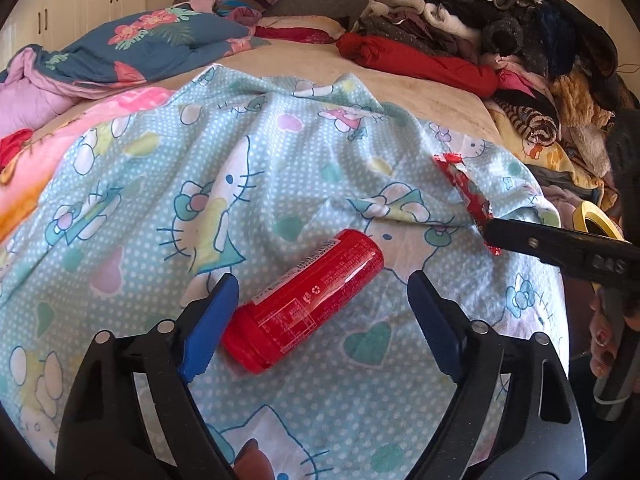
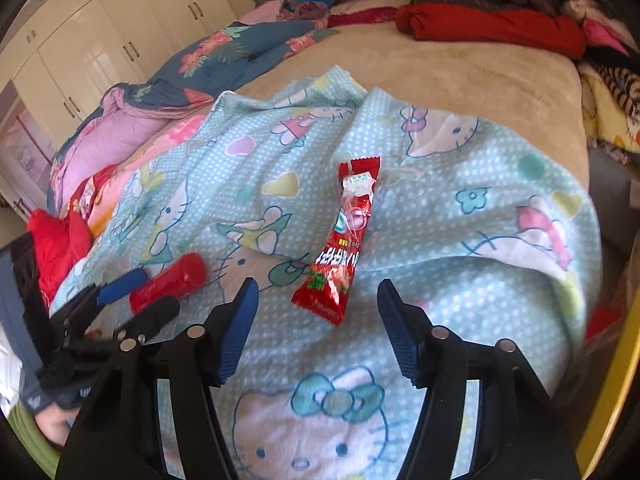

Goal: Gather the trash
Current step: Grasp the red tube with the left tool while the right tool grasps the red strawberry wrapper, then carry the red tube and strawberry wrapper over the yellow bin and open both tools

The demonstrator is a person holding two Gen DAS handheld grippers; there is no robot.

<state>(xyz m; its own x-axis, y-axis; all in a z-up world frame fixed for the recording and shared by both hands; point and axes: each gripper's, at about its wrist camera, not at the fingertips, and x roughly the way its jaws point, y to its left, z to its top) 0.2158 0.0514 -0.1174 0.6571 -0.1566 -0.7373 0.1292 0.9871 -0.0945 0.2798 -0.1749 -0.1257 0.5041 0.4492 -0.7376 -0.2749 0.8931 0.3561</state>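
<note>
Your left gripper (image 1: 320, 312) stands wide over the near edge of the bed (image 1: 440, 100), its blue pads on either side of the red can (image 1: 302, 300), which lies on its side on the cartoon-cat sheet (image 1: 280, 152); the left pad is just beside the can's near end, but you cannot tell whether it touches. To the right, the red snack wrapper (image 2: 344, 240) lies flat on the same sheet. Your right gripper (image 2: 316, 328) hangs just short of its near end, jaws apart, nothing between them. Piled clothes (image 1: 500, 40) line the bed's far right edge.
</note>
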